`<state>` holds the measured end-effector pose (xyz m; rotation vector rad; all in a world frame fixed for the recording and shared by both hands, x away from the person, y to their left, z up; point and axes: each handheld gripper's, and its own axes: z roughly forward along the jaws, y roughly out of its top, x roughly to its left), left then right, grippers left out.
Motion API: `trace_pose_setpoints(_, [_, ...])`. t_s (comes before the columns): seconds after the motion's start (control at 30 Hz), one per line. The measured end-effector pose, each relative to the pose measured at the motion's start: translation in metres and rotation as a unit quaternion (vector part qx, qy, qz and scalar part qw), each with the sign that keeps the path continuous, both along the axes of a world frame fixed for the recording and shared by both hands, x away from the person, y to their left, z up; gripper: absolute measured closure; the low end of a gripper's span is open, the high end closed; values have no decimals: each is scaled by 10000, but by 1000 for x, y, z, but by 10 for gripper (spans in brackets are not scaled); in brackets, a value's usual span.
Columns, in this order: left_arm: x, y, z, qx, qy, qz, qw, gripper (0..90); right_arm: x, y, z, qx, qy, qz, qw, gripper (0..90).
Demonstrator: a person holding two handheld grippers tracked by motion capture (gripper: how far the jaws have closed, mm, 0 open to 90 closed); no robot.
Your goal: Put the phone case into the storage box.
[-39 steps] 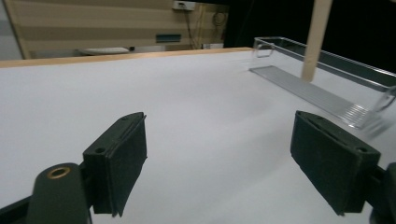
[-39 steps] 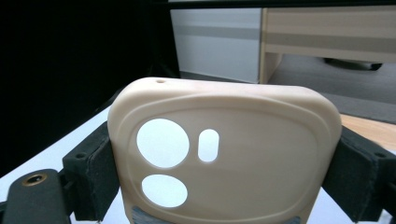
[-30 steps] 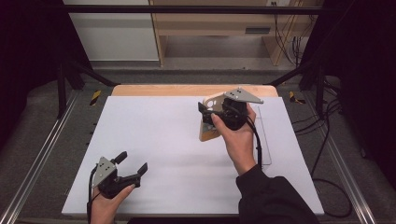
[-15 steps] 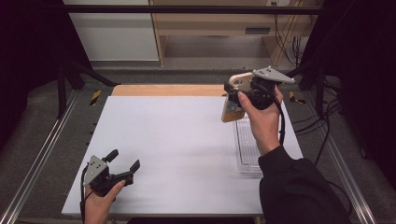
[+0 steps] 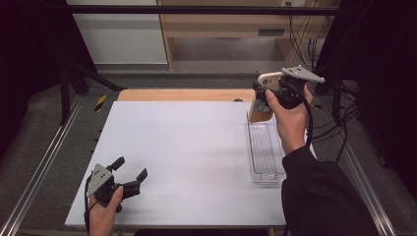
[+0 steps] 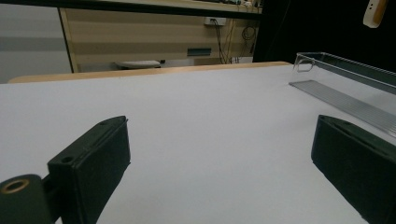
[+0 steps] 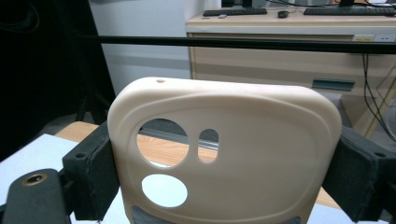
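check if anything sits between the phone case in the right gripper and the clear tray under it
Nothing visible does. The phone case hangs over the far end of the clear tray, which looks empty.

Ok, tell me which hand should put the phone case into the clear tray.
Right. The right gripper already holds the beige phone case between its jaws, raised over the far end of the clear tray; the left gripper sits open across the table.
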<state>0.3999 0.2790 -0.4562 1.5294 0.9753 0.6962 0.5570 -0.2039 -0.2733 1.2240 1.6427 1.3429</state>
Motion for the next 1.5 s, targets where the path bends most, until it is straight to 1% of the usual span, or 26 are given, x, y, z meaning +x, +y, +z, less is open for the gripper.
trace_pose_setpoints(0.03, [0, 0, 0, -7, -1, -8, 10000, 39, 1, 0, -2, -21, 3, -27, 10000, 118])
trace_pose_setpoints(0.1, [1, 1, -1, -2, 19, -2, 10000, 39, 5, 0, -6, -169, 6, -120, 9998, 118])
trace_pose_setpoints(0.23, [1, 0, -2, 36, 26, -8, 10000, 39, 9, 0, -12, -202, 8, -203, 9996, 117])
trace_pose_setpoints(0.37, [2, 1, -4, -7, 62, -32, 10000, 39, 15, 1, -20, -143, 83, -280, 9995, 117])
trace_pose_setpoints(0.43, [4, 1, -4, -4, 42, -47, 10000, 39, 18, 2, -25, -142, 165, -363, 9991, 117])
trace_pose_setpoints(0.5, [4, 2, -4, -1, 31, -46, 10000, 39, 20, 2, -29, -90, 212, -416, 9989, 118])
trace_pose_setpoints(0.6, [4, 2, -5, -25, 66, -54, 10000, 36, 23, 2, -33, -103, 223, -522, 9983, 117])
trace_pose_setpoints(0.73, [5, 4, -6, -82, 72, -56, 9999, 35, 27, 0, -38, -22, 270, -610, 9978, 117])
trace_pose_setpoints(0.87, [5, 2, -8, -21, 109, -90, 9999, 35, 32, -1, -39, 10, 242, -668, 9975, 117])
trace_pose_setpoints(1.03, [4, 1, -6, -7, 79, -132, 9999, 35, 39, 0, -43, -157, 294, -731, 9968, 117])
trace_pose_setpoints(1.13, [4, 0, -7, -11, 86, -145, 9999, 34, 41, 4, -48, -291, 323, -764, 9961, 117])
trace_pose_setpoints(1.23, [4, 1, -6, -29, 80, -146, 9999, 34, 42, 5, -51, -355, 366, -792, 9956, 116])
trace_pose_setpoints(1.33, [4, 2, -6, -45, 79, -140, 9999, 34, 44, 4, -54, -376, 395, -842, 9950, 116])
trace_pose_setpoints(1.43, [4, 2, -6, -38, 85, -211, 9997, 37, 47, 2, -56, -355, 443, -867, 9946, 116])
trace_pose_setpoints(1.5, [4, 2, -6, 30, 60, -189, 9998, 36, 50, 0, -59, -309, 505, -878, 9944, 116])
